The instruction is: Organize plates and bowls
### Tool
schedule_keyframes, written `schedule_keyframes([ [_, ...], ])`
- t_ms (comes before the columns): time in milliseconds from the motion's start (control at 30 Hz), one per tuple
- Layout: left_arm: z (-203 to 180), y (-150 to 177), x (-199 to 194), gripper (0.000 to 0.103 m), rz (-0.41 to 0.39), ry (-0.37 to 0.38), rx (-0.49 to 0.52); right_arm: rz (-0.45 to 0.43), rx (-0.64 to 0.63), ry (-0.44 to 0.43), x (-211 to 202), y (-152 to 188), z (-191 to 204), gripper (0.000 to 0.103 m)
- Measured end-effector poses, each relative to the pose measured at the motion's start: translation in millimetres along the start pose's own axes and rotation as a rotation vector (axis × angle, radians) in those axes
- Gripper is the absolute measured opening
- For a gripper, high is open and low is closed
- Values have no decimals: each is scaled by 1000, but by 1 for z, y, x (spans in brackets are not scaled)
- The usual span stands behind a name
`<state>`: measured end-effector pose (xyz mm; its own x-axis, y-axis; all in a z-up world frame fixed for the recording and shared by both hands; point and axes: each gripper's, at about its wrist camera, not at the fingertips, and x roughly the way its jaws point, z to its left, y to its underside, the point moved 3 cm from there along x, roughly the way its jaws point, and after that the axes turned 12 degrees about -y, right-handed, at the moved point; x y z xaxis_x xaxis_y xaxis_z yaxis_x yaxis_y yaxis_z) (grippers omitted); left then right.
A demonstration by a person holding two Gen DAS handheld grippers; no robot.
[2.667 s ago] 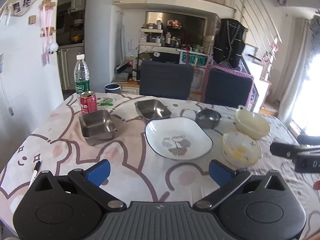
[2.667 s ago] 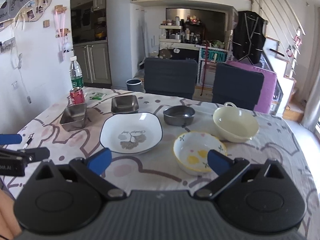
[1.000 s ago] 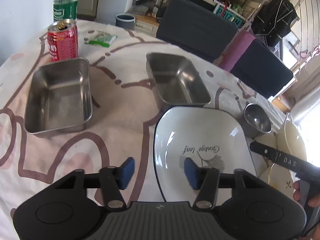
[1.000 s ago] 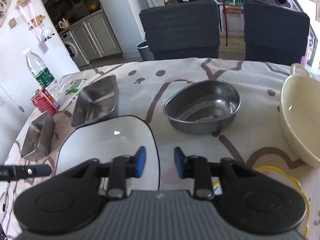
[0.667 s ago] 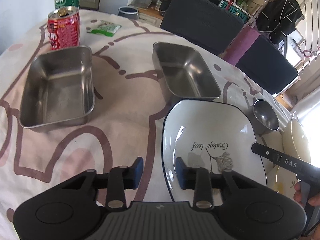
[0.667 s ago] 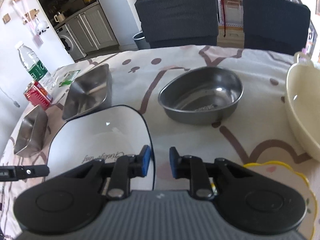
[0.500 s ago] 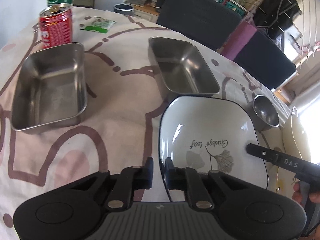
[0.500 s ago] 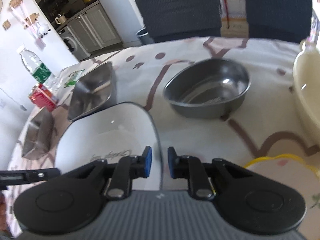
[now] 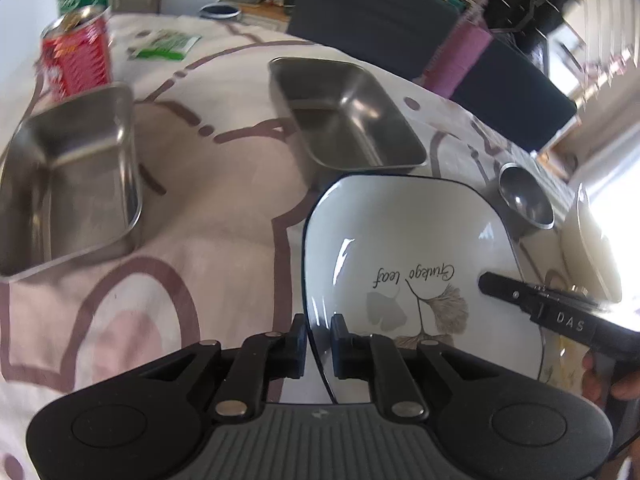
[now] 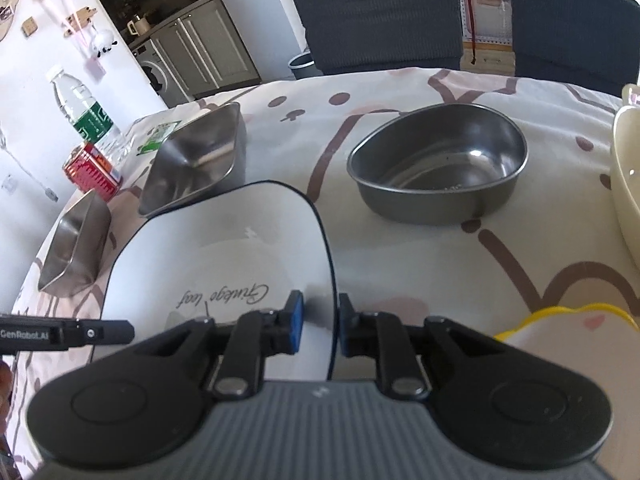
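Note:
A white square plate [image 9: 400,240] with a black rim and a leaf print lies between my two grippers. My left gripper [image 9: 318,340] grips its left rim; the jaws are opening a touch, with the rim still pinched between the pads. My right gripper [image 10: 320,316] is shut on the opposite rim of the plate [image 10: 224,248]. Each gripper's tip shows in the other's view, over the plate's far side. In both views the plate's far edge overlaps the nearer steel tray [image 9: 348,120].
A second steel tray [image 9: 68,184] sits left, with a red can [image 9: 76,56] and a water bottle [image 10: 84,116] behind. A round steel bowl [image 10: 436,164], a cream bowl [image 10: 628,176] and a yellow-rimmed bowl [image 10: 568,332] stand right. Two dark chairs [image 10: 380,16] back the table.
Both grippers came down from above the table to the plate's two side rims and closed on them. The plate's far edge now covers part of the nearer steel tray.

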<state>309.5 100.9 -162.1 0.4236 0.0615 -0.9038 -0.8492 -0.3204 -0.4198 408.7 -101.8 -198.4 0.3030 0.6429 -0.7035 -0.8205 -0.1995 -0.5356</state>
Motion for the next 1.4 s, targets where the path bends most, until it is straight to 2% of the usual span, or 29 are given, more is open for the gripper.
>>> schedule_keyframes([
  [167,-4,3,-2,15,-39,-28,56,-2,-45,-4,-3,4,4,21],
  [300,-3,4,-5,15,-46,-37,64,-33,-12,-43,-8,6,1,21],
  [433,-4,5,-23,15,-105,-36,98,-43,16,-58,-16,8,5,21],
  [567,-6,7,-50,15,-172,6,120,-92,90,-39,-35,6,14,19],
  [733,-5,10,-81,15,-209,73,97,-148,141,-16,-71,7,28,17],
  [867,-4,19,-99,15,-216,107,102,-180,215,-5,-101,19,40,17],
  [967,-1,28,-105,15,-191,135,89,-181,241,23,-121,32,55,17],
  [1100,0,43,-114,15,-173,133,106,-177,318,30,-142,53,65,17],
  [1267,5,60,-122,15,-175,154,150,-150,354,57,-148,85,73,17],
  [1400,9,76,-112,15,-127,120,204,-122,382,64,-135,102,68,17],
])
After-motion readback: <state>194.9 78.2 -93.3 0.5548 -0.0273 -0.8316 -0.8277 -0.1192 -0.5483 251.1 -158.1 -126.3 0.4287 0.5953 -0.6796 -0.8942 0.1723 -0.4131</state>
